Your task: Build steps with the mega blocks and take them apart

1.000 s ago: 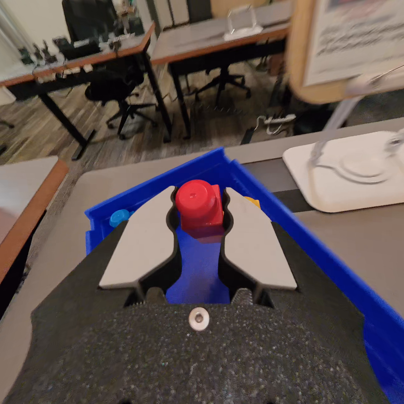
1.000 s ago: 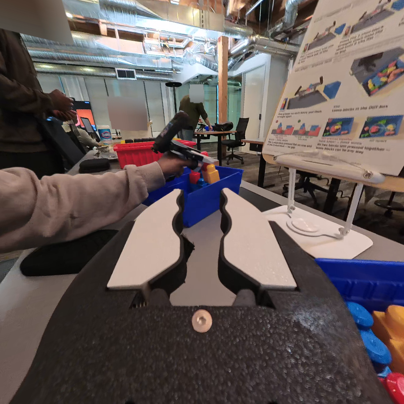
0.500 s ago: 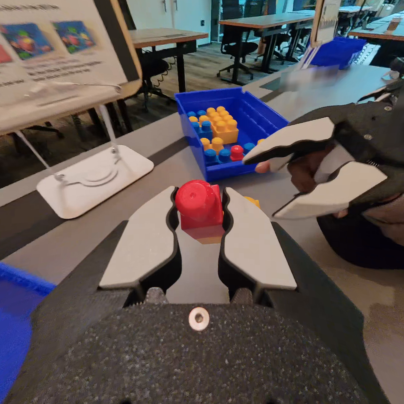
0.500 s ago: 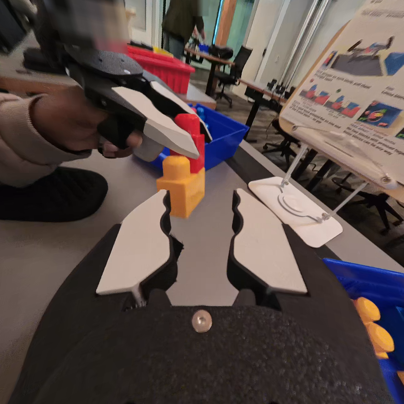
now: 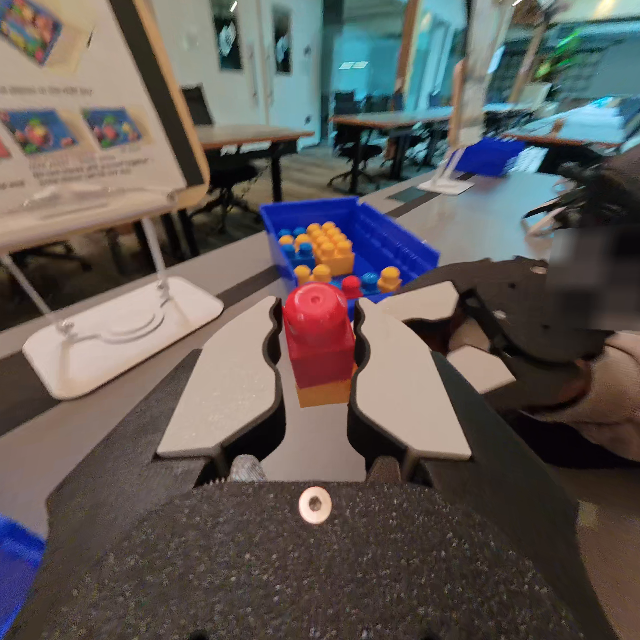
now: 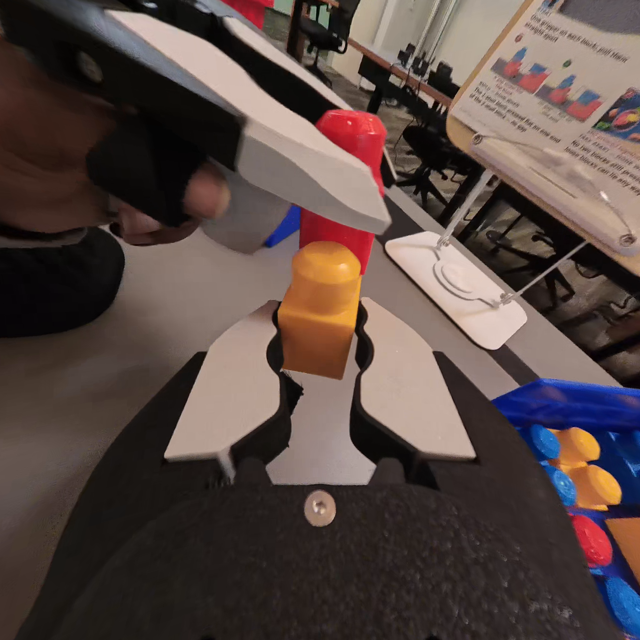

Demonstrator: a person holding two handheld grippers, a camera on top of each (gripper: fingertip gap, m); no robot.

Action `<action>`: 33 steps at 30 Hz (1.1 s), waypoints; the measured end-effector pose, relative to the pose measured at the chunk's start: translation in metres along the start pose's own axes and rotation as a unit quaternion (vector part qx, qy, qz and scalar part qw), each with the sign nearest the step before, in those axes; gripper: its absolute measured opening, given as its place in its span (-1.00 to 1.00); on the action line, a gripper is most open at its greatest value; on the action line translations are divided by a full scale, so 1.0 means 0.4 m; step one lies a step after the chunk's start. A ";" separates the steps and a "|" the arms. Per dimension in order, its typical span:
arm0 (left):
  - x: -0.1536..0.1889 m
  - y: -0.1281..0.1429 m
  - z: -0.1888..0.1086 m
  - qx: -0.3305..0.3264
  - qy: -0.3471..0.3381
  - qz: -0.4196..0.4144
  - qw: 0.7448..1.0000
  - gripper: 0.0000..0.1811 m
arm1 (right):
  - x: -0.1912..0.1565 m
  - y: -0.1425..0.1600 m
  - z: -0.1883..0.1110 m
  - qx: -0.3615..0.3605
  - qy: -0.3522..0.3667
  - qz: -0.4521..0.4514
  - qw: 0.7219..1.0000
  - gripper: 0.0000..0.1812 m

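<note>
Red plastic fills the gap between my left gripper's point(image 5: 316, 341) jaws — the red block point(image 5: 317, 341) is clamped by its sides, stud toward the camera, with both grey fingers point(image 5: 228, 381) pressed against it. Under it sits the orange block point(image 5: 323, 393), joined to the red one and sticking out sideways past it. From the right wrist view, my right gripper point(image 6: 317, 332) has its jaws closed against the flanks of that orange block point(image 6: 317, 332), stud up, right at the fingertips; beyond and above the jaws, the red block point(image 6: 346, 180) rises behind it, partly covered by a finger of the left gripper point(image 6: 311, 180). Both blocks are held clear above the grey table point(image 6: 180, 298). Ahead of the left jaws stands a blue bin point(image 5: 391, 239) with loose orange, blue and red blocks — another blue bin point(image 6: 568, 401) lies just right of the right jaws. Left of the left jaws stands a white sign stand point(image 5: 117, 332).
</note>
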State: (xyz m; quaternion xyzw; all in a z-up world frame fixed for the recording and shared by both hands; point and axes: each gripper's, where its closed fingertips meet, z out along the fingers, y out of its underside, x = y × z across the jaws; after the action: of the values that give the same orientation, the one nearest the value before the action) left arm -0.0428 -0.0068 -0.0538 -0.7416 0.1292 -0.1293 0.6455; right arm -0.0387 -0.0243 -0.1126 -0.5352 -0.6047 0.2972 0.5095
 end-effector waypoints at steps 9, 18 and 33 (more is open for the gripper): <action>0.076 -0.040 -0.073 0.105 0.285 -0.107 0.947 -0.22 | 0.076 -0.120 -0.164 0.255 -0.165 0.125 0.944 -0.60; 0.143 0.000 -0.052 0.061 0.313 -0.065 0.946 -0.58 | -0.012 -0.123 -0.159 0.262 -0.284 0.165 0.907 -0.60; 0.149 0.187 -0.051 -0.113 0.271 0.092 0.951 -0.59 | -0.019 -0.032 -0.183 0.049 -0.256 0.023 0.965 -0.62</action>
State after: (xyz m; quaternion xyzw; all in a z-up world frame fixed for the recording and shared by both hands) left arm 0.0037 -0.0571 -0.1236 -0.7318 0.3807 -0.2499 0.5070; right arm 0.0246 -0.0485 -0.0811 -0.4296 -0.6872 0.4652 0.3561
